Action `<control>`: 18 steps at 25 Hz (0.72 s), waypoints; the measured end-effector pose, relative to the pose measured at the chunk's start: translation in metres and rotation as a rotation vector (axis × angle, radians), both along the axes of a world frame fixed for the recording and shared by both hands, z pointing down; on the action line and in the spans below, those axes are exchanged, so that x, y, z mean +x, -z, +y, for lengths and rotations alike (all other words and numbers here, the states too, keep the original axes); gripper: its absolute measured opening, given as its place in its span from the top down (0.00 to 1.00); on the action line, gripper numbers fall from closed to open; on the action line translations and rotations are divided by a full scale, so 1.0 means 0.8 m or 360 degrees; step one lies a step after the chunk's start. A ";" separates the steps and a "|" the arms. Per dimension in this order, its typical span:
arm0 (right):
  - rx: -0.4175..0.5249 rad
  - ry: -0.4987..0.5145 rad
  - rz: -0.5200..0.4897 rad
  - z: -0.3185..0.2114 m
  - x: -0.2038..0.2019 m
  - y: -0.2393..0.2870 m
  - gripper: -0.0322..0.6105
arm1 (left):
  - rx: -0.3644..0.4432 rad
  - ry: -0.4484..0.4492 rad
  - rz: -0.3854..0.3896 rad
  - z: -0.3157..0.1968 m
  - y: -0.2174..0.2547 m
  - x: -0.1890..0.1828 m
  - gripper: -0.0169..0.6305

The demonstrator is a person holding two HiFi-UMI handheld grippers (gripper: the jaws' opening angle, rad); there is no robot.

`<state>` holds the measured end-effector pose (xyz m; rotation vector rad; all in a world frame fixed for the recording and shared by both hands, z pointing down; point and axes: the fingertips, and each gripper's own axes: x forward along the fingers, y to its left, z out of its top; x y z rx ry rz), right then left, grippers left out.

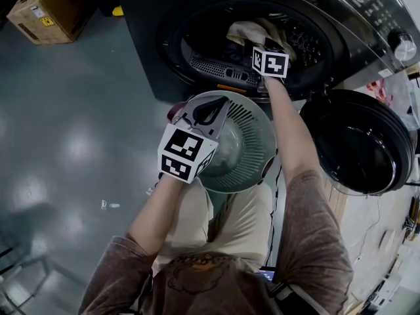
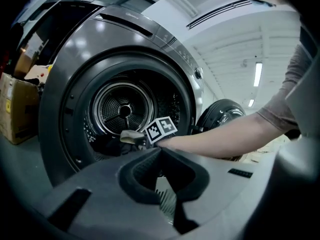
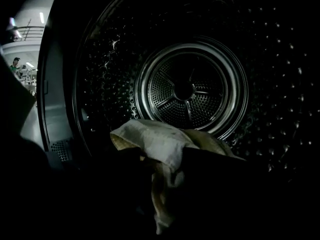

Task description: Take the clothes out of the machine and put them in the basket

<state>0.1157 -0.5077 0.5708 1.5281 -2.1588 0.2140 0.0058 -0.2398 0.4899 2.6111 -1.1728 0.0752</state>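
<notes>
The right gripper (image 3: pixel 164 186) sits inside the drum (image 3: pixel 260 59) with its jaws pinched on a cream cloth (image 3: pixel 150 139) — the fabric drapes over them and hangs down between. The left gripper (image 1: pixel 209 112) is clamped on the rim of the basket (image 1: pixel 246 153) (grey, slatted), which is held just below the mouth of the machine (image 1: pixel 147 51).

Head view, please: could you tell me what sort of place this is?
Probably a workshop or test lab, not a home: the front-loading machine stands on a bare grey floor, a cardboard box sits beside it, and strip lights line a high ceiling.
</notes>
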 end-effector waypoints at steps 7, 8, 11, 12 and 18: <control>0.0009 0.0000 0.0000 0.016 0.006 0.011 0.87 | -0.0009 -0.0028 -0.0022 0.003 -0.003 0.007 0.96; 0.0020 0.0015 -0.0013 0.022 0.005 0.015 0.87 | -0.0011 -0.0026 -0.0025 0.004 -0.003 0.007 0.96; 0.0060 0.0058 -0.0042 0.045 0.003 0.030 0.88 | -0.0005 -0.0026 -0.0041 0.007 -0.003 0.010 0.96; 0.0073 0.0066 -0.0039 0.055 0.003 0.036 0.88 | -0.0002 -0.0023 -0.0048 0.008 -0.004 0.010 0.96; 0.0167 0.0190 -0.0096 0.142 -0.003 0.068 0.88 | 0.0020 0.0008 -0.0098 0.019 0.000 0.005 0.96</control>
